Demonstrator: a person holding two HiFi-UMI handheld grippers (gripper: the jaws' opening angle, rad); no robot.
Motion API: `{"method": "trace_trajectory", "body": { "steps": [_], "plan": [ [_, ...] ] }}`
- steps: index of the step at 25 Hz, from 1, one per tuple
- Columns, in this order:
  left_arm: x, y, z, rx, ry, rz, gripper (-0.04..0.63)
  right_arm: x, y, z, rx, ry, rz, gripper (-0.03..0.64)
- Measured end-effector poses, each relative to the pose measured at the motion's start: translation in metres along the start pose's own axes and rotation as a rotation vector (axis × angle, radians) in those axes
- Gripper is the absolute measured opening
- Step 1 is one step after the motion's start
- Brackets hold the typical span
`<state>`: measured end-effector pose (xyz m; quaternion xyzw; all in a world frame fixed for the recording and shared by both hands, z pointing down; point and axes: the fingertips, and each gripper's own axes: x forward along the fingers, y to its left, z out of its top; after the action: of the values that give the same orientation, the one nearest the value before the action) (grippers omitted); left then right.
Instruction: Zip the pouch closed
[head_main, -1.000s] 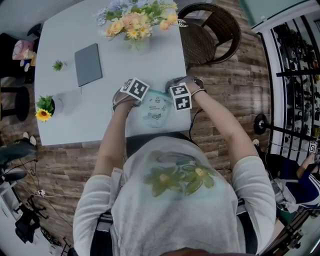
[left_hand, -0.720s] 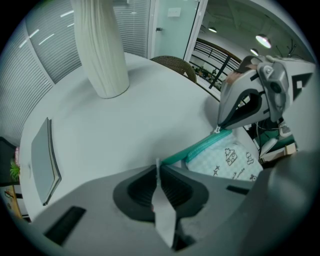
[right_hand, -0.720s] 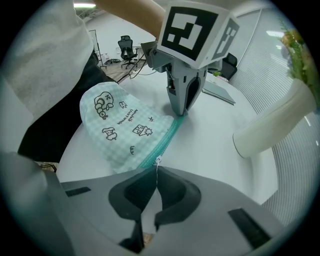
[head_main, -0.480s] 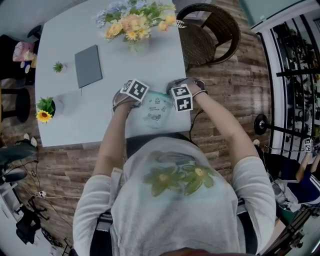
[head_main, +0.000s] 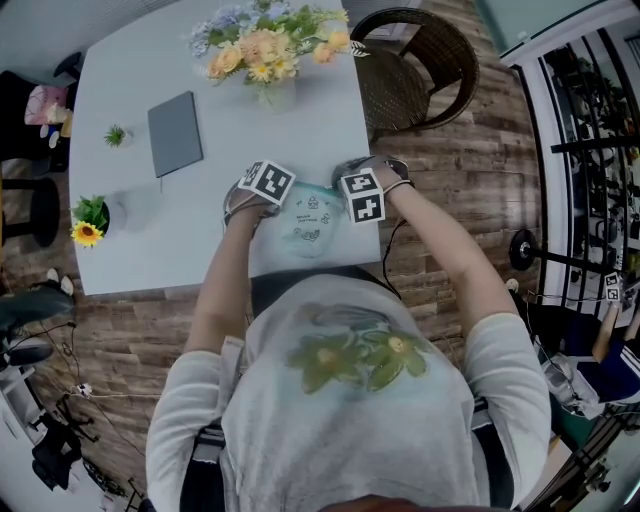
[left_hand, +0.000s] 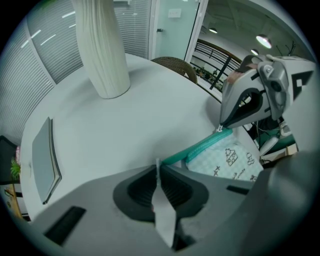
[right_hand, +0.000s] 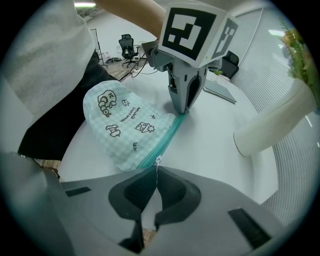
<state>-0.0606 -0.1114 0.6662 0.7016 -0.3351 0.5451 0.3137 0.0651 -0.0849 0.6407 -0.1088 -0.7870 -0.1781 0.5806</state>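
no change over the last second: left hand-held gripper stayed clenched on the tab of the pouch, right hand-held gripper on the zip pull; zip travel judged paused.

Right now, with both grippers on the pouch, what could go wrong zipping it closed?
The right gripper pinches the tiny zipper pull at its very tips; it may slip out. The left gripper anchors the pouch by only a thin strip, which could pull free and let it bunch.
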Motion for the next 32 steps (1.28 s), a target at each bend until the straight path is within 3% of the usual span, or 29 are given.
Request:
{"method": "trace_trajectory", "body": {
  "steps": [21, 32],
  "plan": [
    [-0.001, 0.000, 0.000, -0.010, -0.001, 0.004, 0.029, -0.003, 0.014, -0.021, 0.021, 0.019, 0.011, 0.017],
    [-0.001, 0.000, -0.001, -0.023, 0.000, 0.006, 0.029, 0.002, 0.016, -0.024, 0.139, -0.022, -0.061, 0.017]
  ]
}}
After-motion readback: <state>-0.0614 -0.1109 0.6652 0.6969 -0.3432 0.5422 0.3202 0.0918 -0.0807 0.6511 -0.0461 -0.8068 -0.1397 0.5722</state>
